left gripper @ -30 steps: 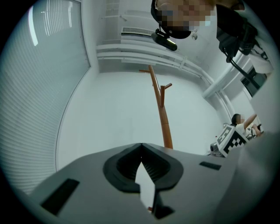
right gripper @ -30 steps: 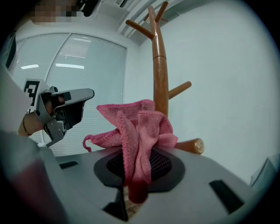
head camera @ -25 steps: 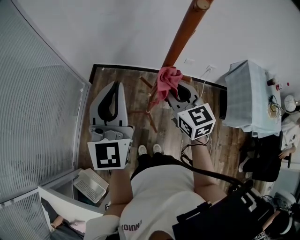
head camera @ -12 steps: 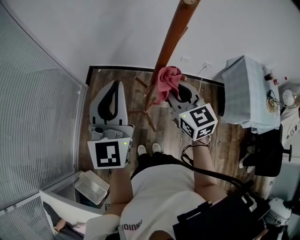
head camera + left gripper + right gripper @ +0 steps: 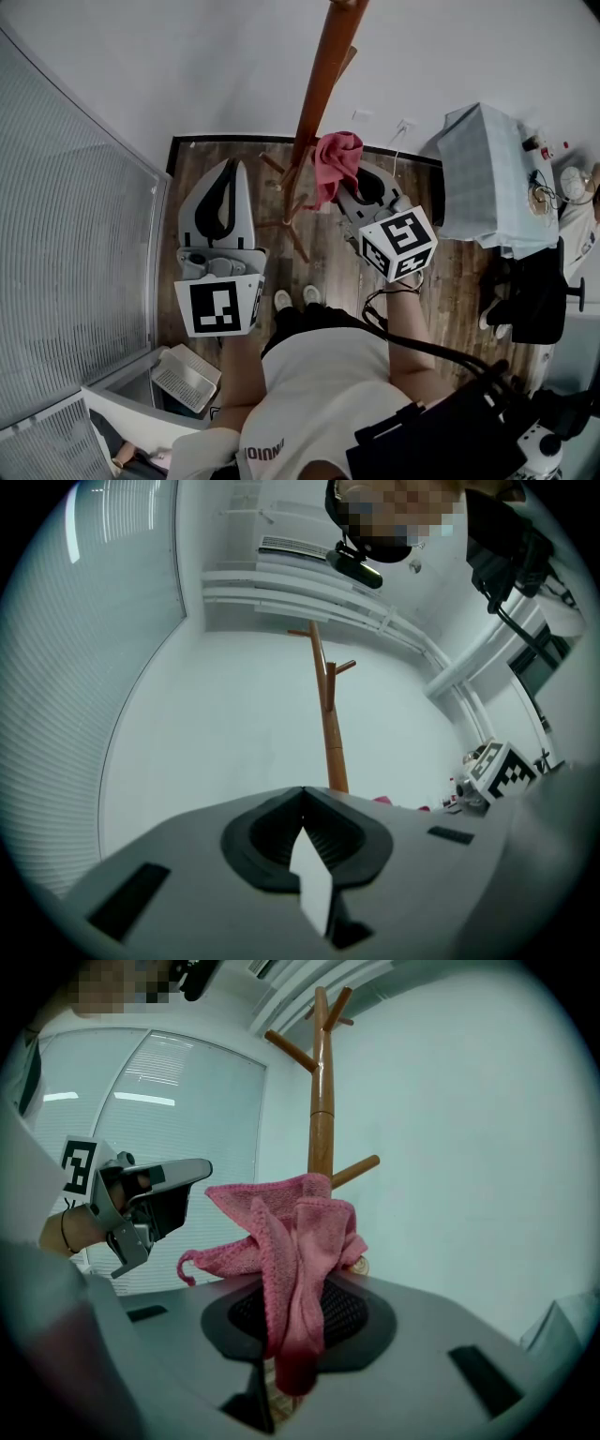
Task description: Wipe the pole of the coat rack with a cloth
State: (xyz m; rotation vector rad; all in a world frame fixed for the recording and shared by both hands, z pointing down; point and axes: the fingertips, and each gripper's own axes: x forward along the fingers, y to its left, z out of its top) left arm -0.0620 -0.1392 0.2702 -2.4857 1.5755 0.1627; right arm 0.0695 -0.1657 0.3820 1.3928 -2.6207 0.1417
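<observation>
I look steeply down over a white wall point(image 5: 187, 66) that meets a dark wooden floor point(image 5: 441, 272). A glass partition with blinds point(image 5: 66, 234) fills the left side.

The coat rack pole point(image 5: 314, 103) is brown wood. It rises from the floor along the wall towards the top of the head view, with short pegs branching off near its foot. In the right gripper view the pole point(image 5: 322, 1119) stands upright behind the jaws, with angled pegs at its top and one partway down.

The left gripper point(image 5: 231, 171) is to the left of the pole and well apart from it. In the left gripper view its jaws are pressed together with nothing between them point(image 5: 302, 789), and the pole point(image 5: 330, 733) stands beyond them.

The right gripper point(image 5: 361, 183) is to the right of the pole. Its jaws are clamped on a pink cloth point(image 5: 291, 1232), which bunches up above them in loose folds. In the head view the cloth point(image 5: 336, 159) sits just beside the lower part of the pole. I cannot tell whether it touches the wood.
</observation>
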